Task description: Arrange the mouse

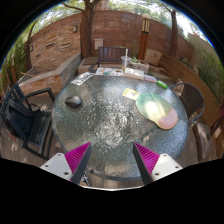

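Observation:
A dark computer mouse (74,101) lies on the left part of a round glass table (115,125), well beyond my fingers and to their left. A pale oval mat (159,108) with a pinkish edge lies on the right part of the table. My gripper (112,160) hovers over the table's near edge. Its two magenta pads (78,156) stand wide apart with nothing between them.
Dark metal chairs stand at the left (25,118), at the far side (112,56) and at the right (195,100) of the table. A yellow sheet (131,93) and a green thing (161,85) lie near the mat. Brick walls and benches stand behind.

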A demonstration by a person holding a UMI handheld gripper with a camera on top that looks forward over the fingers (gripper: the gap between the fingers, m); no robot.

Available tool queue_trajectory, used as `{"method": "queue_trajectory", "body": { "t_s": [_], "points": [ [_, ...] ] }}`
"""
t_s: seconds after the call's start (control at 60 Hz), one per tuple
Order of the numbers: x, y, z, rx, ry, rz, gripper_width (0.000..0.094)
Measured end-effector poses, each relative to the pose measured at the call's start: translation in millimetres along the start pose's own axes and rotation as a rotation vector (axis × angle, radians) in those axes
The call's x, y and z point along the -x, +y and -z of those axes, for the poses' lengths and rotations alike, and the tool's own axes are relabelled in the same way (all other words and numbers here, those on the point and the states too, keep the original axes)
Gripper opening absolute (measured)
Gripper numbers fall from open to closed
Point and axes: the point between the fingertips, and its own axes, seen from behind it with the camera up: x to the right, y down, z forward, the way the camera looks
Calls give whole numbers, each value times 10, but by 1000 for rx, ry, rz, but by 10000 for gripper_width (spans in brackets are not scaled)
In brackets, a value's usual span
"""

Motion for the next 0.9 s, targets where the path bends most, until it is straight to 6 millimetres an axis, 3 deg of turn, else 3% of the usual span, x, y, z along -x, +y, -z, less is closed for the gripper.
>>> {"method": "queue_trajectory", "body": {
  "t_s": [0.2, 0.3, 0.4, 0.533, 0.7, 0.75, 0.833, 0.9],
  "points": [
    [1016, -548, -988, -65, -89, 41, 851],
    [1357, -783, -1423, -75, -116, 47, 855],
    [1526, -1019, -1753, -87, -98, 92, 854],
    [1646, -1374, -2030, -120, -111, 132, 845],
    [1706, -1634, -2248, -121, -118, 139, 811],
    [1752, -1654, -2282, -116, -137, 133, 750],
    [1865, -1650, -2291, -104, -191, 132, 540],
    [1881, -1654, -2278, -113, -187, 157, 487]
  ]
}}
